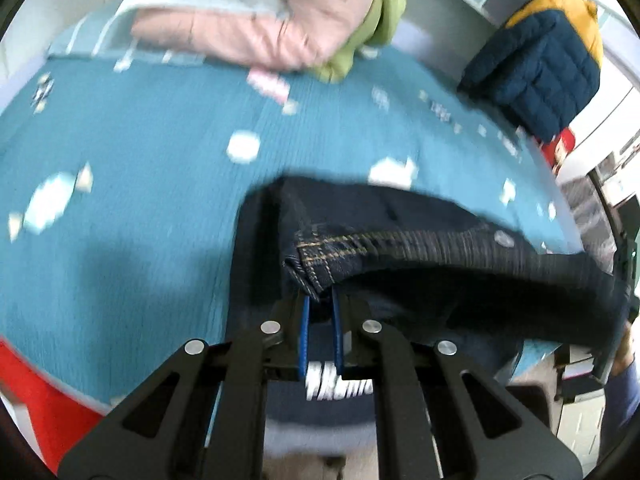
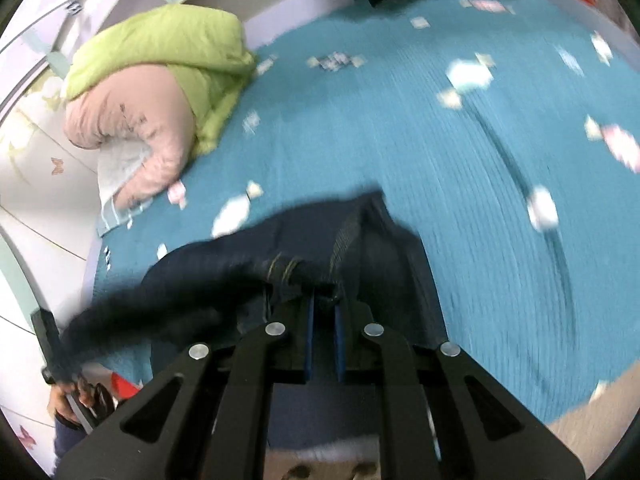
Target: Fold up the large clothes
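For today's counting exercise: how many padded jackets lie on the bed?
3: pink jacket and green jacket piled together at the bed's far edge; navy-and-yellow jacket apart, farther along it. Others may be hidden.

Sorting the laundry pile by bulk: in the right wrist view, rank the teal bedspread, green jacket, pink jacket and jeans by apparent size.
1. Teal bedspread
2. Jeans, though nearness inflates them
3. Green jacket and pink jacket: look alike, unranked
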